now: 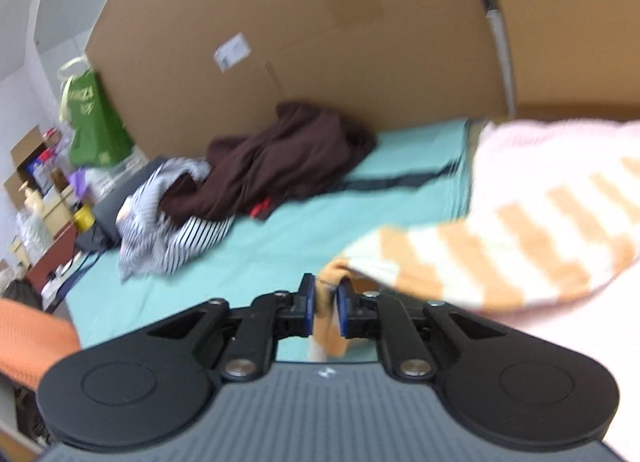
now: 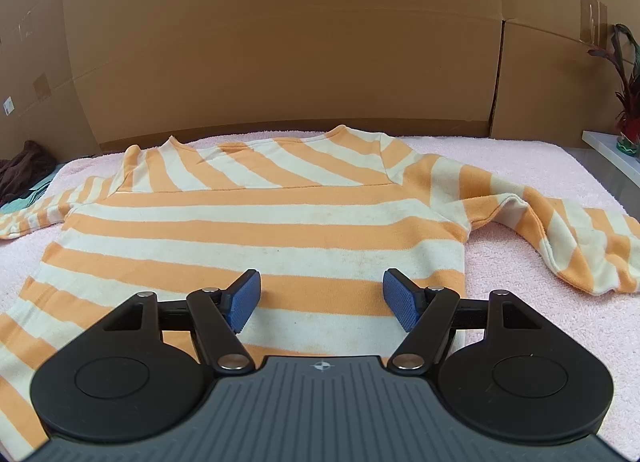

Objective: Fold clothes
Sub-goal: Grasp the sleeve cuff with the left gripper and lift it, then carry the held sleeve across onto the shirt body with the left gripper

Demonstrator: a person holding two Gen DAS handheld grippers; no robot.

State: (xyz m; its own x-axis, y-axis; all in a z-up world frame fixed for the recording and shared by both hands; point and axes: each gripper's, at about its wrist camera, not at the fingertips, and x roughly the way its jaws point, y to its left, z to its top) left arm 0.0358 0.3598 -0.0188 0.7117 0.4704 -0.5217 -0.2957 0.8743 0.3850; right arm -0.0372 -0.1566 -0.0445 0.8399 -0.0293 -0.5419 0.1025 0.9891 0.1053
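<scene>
The orange-and-cream striped knit sweater (image 2: 256,230) is lying flat on the pink terry towel (image 2: 540,326), one sleeve being pinched by the left gripper (image 1: 325,308). The right gripper (image 2: 321,300) is hovering spread wide over the hem. Soft, light, floppy fabric (probably sagging when lifted): cuffs and hem corners are looking the best holds.

Left gripper (image 1: 325,304): jaws drawn nearly together, blue pads (image 1: 307,308) clamped on a fold of orange cloth, held raised off the surface. Right gripper (image 2: 321,300): jaws spread wide, blue pads (image 2: 244,302) well apart, nothing between them, low over the surface.
</scene>
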